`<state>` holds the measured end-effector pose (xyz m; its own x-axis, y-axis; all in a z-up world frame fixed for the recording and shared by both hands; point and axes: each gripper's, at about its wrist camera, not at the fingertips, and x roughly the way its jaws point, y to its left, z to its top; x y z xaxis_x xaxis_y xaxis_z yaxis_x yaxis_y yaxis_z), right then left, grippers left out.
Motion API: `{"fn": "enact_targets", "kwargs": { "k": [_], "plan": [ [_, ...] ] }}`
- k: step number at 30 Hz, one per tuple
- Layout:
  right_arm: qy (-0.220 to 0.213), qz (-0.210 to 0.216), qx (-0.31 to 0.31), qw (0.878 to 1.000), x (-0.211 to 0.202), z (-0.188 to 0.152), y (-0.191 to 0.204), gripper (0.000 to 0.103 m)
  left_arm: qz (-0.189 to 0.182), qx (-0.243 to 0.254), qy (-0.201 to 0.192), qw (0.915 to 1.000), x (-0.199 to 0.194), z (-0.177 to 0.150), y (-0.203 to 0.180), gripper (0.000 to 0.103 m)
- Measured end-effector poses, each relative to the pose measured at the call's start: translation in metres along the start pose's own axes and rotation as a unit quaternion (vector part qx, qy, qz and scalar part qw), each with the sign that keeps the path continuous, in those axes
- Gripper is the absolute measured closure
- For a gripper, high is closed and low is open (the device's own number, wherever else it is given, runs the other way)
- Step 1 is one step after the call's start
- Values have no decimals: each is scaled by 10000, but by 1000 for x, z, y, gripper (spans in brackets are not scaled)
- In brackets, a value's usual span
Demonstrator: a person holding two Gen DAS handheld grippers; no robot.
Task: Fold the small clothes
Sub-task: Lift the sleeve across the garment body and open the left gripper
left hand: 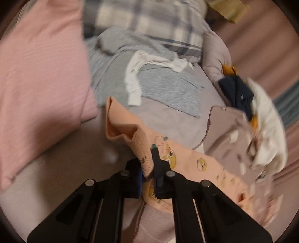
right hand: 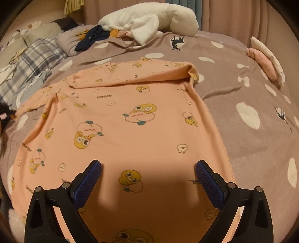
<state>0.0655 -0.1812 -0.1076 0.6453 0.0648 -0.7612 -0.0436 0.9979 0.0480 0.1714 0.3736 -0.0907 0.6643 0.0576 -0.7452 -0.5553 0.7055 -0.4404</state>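
Peach garment: soft matt knit cloth; bedspread: matt fleecy fabric.

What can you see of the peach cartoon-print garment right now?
The peach garment looks like soft knit printed with yellow cartoon characters. It lies mostly flat on the spotted mauve bedspread, its far edge folded over. The left gripper is shut on a ribbed cuff or hem; the right gripper hovers open above the near end.

Mauve bed, pink curtains
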Motion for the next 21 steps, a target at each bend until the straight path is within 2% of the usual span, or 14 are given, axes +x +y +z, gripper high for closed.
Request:
{"fn": "enact_targets", "kwargs": {
  "k": [2,7,13,16,18,21],
  "plan": [
    [5,-13,37,10000,0,0,-3,2,189,465,-91,9987,-7,-4,-21,97],
    [-135,87,82,9998,-9,-1,-10,2,-73,689,-211,9974,-30,-8,-53,96],
    [-249,329,324,9986,-19,-4,-27,2,-21,1335,-352,9904,-46,-26,-117,97],
    [-258,427,395,9980,-22,-6,-34,2,-199,1439,-253,9891,-44,-41,-147,97],
    [-342,427,426,9976,-28,-8,-39,2,-472,1550,-127,9867,-42,-57,-176,97],
    [-503,552,569,9956,-38,-11,-48,2,-608,1991,-204,9779,-42,-85,-223,97]
  ]
}}
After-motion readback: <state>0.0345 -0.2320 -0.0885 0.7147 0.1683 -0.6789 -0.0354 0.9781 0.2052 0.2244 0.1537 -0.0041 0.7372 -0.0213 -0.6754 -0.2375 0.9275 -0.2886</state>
